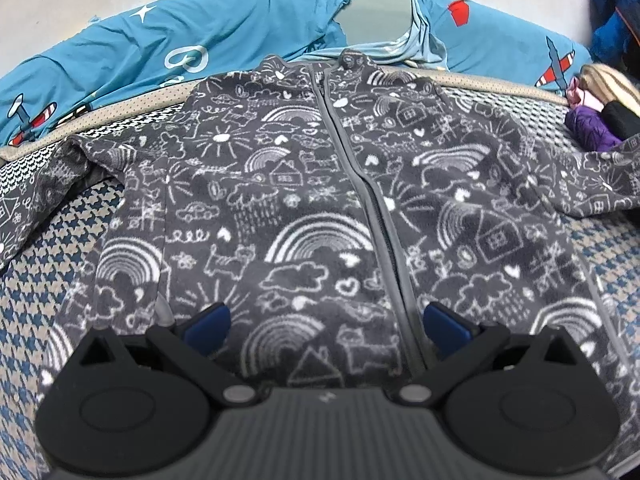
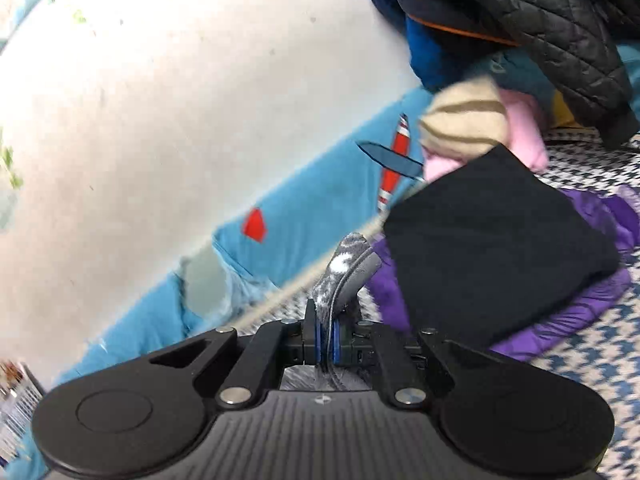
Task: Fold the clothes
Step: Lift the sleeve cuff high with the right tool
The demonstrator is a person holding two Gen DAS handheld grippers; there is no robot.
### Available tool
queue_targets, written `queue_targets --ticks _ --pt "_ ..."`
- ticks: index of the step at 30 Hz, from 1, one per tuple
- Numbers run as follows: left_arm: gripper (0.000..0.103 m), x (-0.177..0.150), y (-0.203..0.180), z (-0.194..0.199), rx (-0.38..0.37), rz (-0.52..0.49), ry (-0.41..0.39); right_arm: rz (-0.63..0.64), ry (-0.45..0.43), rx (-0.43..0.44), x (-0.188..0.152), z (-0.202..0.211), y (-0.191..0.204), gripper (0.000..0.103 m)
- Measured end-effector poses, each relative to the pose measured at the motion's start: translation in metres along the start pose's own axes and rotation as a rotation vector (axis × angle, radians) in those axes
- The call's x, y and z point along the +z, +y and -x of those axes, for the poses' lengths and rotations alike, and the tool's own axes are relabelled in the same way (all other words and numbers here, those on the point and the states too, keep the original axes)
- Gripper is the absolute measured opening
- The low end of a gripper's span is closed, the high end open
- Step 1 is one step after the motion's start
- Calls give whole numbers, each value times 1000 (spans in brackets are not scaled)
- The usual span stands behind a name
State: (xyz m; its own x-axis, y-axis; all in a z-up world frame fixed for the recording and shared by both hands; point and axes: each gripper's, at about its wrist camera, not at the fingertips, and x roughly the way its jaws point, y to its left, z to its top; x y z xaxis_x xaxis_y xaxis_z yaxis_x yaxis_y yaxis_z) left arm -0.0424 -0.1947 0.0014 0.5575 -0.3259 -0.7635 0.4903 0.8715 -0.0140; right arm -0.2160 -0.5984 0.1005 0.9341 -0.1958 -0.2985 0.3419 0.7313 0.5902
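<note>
While the right claw [image 2: 325, 340] clenched a grey sleeve cuff [image 2: 346, 270], the left claw [image 1: 326, 326] hung released.
Directly ahead of and beneath the left claw's spread jaws, the doodle-print fleece jacket [image 1: 320, 184] lay flat, zipped, on the houndstooth bed [image 1: 60, 264].

Fleece jacket [image 1: 320, 208]: hem hidden beneath the left gripper [image 1: 326, 330] body at the lower frame edge; left sleeve [image 1: 36, 196] cropped by the left frame edge. Right wrist view: motion-blurred throughout; only a cuff tip [image 2: 346, 268] shows beyond the right gripper [image 2: 326, 340]. Clothing pile [image 2: 500, 216] at the bed's far corner: lower garments covered, individual types indeterminate; quilted black jacket [image 2: 552, 28] cropped by the top edge.
</note>
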Motion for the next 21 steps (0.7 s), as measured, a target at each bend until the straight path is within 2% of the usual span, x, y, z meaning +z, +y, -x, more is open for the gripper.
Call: queue_targets --ticks 6,10,12,21 --pt "103 14 14 1 -29 52 20 1 -47 76 8 -19 22 8" --pt "103 25 27 0 -24 28 26 4 -51 99 10 -40 35 8" --pt "103 30 33 -2 -1 4 28 13 -44 106 9 -52 42 8" --pt "103 39 74 -8 0 87 35 22 9 201 -6 -104 80 8"
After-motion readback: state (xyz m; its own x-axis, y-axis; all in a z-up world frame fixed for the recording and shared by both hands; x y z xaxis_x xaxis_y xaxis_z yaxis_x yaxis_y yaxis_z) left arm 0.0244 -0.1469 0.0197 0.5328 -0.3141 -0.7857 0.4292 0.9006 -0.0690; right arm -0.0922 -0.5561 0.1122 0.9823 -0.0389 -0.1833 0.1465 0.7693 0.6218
